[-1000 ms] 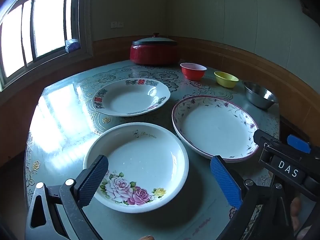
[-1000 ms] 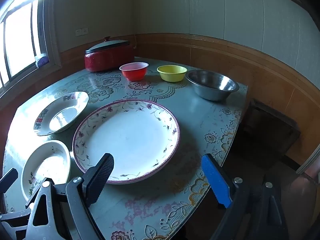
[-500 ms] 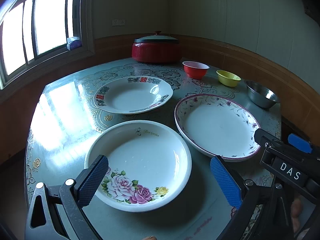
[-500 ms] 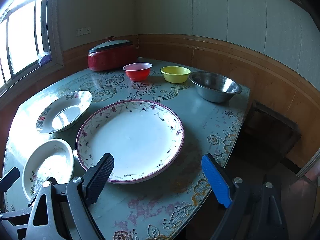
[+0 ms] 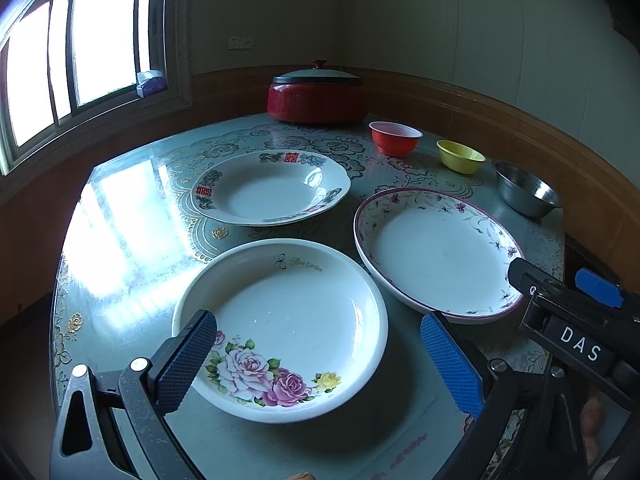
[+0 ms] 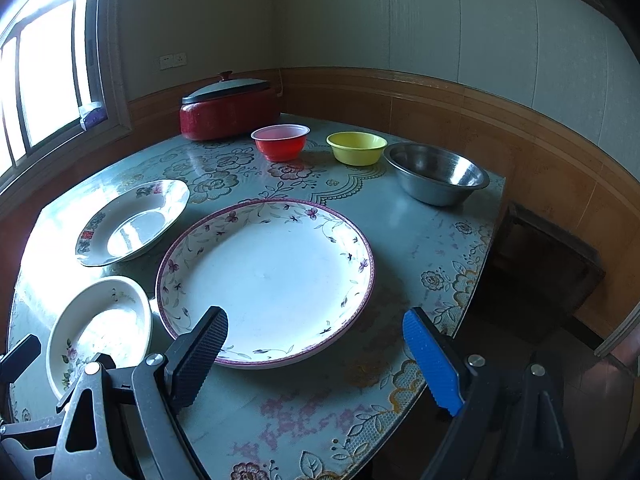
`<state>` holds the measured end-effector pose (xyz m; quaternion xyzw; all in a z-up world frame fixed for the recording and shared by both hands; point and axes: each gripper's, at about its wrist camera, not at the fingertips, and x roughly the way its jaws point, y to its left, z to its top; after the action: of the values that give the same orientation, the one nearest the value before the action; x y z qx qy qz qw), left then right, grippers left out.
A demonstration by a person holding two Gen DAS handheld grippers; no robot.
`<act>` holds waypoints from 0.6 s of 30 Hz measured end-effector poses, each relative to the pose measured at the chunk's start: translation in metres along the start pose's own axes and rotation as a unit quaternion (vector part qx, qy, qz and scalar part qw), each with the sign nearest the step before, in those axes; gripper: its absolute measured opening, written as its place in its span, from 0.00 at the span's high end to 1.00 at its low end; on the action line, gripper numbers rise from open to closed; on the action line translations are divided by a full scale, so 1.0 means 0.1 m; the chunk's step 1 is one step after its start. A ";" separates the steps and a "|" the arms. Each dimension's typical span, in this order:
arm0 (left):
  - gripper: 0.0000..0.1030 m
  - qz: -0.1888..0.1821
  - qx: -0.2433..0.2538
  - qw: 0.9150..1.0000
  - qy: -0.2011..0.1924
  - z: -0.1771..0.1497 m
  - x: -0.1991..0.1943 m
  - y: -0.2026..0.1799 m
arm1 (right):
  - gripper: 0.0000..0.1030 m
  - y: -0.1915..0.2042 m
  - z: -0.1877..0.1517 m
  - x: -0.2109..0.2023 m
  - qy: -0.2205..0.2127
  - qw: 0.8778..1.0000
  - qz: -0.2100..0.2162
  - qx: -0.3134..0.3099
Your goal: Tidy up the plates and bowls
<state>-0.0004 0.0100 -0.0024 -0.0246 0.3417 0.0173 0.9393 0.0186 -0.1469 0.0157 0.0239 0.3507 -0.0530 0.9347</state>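
- Seen from the left wrist camera, the left gripper (image 5: 318, 354) hovers low over the near edge of a round table (image 5: 120, 240) covered in a pale floral cloth. Its jaws are spread wide and hold nothing; the rose plate (image 5: 280, 328), white with pink roses on its near rim, lies on the table between and just beyond the two fingers.
- Behind the rose plate lies a shallow white plate with red characters (image 5: 270, 186) on its rim. To the right, just beside the rose plate, lies the large vine-patterned plate (image 5: 436, 250) with a purple edge.
- Farther back stand a red bowl (image 5: 395, 138), a yellow bowl (image 5: 460, 156) and a steel bowl (image 5: 526, 194) in a row, and a lidded red pot (image 5: 318, 94) by the wall. A window (image 5: 76, 52) fills the left side.
- The right gripper (image 5: 576, 316) shows at the right edge, over the near rim of the vine-patterned plate.

- Seen from the right wrist camera, the right gripper (image 6: 316, 350) also has its jaws wide apart and empty. The vine-patterned plate (image 6: 266, 276) sits on the table (image 6: 440, 248) just ahead of the fingers, its near rim between them.
- At left are the rose plate (image 6: 100, 328) and, behind it, the plate with red characters (image 6: 134, 222).
- Along the back stand the red bowl (image 6: 281, 142), yellow bowl (image 6: 357, 147), steel bowl (image 6: 436, 172) and red pot (image 6: 228, 106).
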 end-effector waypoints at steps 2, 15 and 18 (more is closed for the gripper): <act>0.00 0.000 -0.001 1.000 0.000 0.00 0.00 0.00 | 0.11 0.00 0.00 0.00 0.000 1.000 0.000 0.000; 0.00 0.001 -0.002 1.000 0.000 0.00 -0.01 0.01 | 0.11 0.00 0.00 -0.01 -0.002 1.000 0.003 0.002; 0.00 0.001 -0.002 1.000 -0.001 0.00 -0.01 0.02 | 0.11 0.00 -0.01 -0.01 -0.002 1.000 0.003 0.002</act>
<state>-0.0016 0.0116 -0.0021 -0.0264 0.3408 0.0195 0.9396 0.0174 -0.1471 0.0159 0.0266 0.3483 -0.0508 0.9356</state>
